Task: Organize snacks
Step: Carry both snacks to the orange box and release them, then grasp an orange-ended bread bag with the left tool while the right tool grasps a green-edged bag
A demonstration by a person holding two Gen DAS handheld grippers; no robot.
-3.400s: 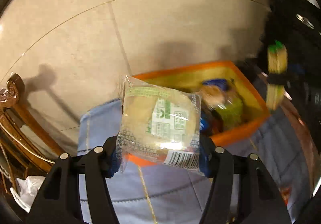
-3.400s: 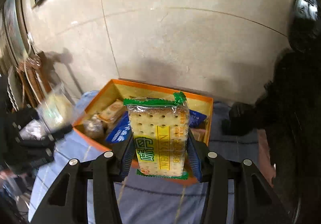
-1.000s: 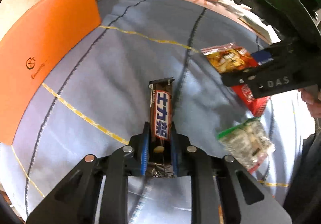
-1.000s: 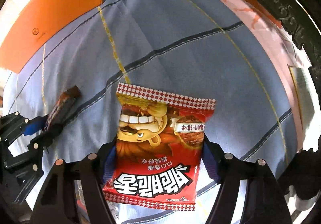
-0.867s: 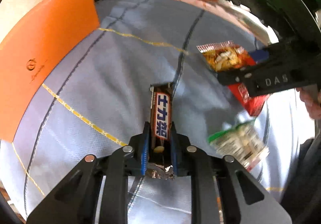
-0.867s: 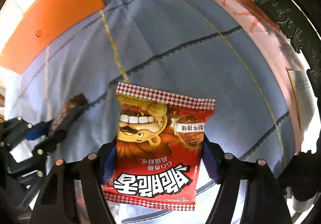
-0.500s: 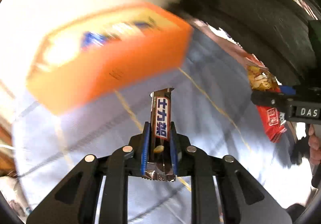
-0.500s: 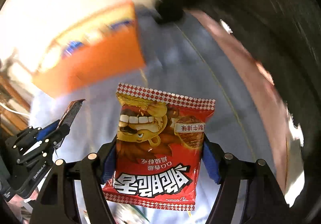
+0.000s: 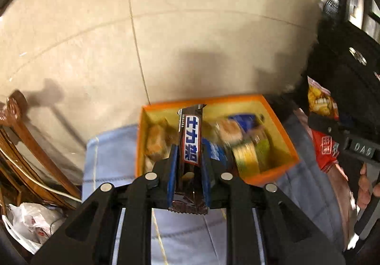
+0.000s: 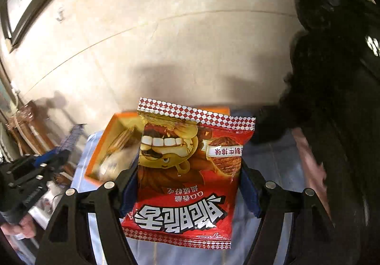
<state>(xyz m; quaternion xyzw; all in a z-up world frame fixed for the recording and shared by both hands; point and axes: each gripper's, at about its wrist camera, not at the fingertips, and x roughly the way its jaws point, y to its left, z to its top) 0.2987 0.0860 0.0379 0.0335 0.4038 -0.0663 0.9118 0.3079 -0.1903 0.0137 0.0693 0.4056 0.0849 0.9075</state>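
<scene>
**Two held snacks carried above the orange box, both grippers loaded.**

The left gripper (image 9: 188, 167), jaws nearly closed, pinches the lower half of a slim chocolate bar (image 9: 191, 137): a stiff, light thing, best gripped across its narrow width as here, though the glossy wrapper may slip. The right gripper (image 10: 187, 190), jaws fairly wide, clamps a red snack bag (image 10: 187, 170) by its side edges; the bag looks light, air-filled and crushable, so firm pressure is unwise. Both snacks hang over the blue cloth (image 9: 109, 155), short of the orange box (image 9: 280, 132). The box's contents are blurred; the bag hides most of the box in the right wrist view, and the pads behind it are partly covered.
</scene>
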